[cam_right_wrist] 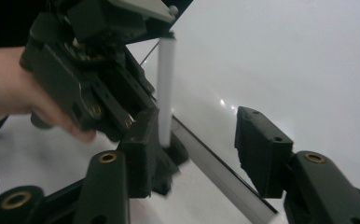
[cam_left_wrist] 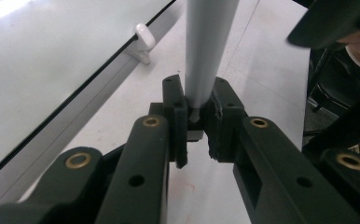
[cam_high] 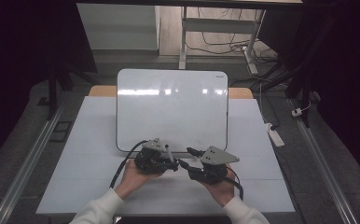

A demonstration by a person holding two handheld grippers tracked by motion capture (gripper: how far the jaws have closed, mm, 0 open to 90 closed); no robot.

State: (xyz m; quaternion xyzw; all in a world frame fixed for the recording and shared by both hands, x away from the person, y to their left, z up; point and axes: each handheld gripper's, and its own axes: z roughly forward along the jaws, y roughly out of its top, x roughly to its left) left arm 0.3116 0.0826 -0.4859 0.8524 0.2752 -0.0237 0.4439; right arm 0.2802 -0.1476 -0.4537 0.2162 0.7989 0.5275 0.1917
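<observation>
Both grippers sit low centre in the high view, left gripper (cam_high: 171, 164) beside right gripper (cam_high: 183, 164), below the whiteboard (cam_high: 172, 109). Left gripper view: jaws pinch a white marker (cam_left_wrist: 209, 46) at centre. Right gripper view: jaws spread wide, marker left of centre.

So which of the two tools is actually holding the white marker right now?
The left tool: its jaws are clamped on the white marker. The right tool is open, holding nothing.
</observation>
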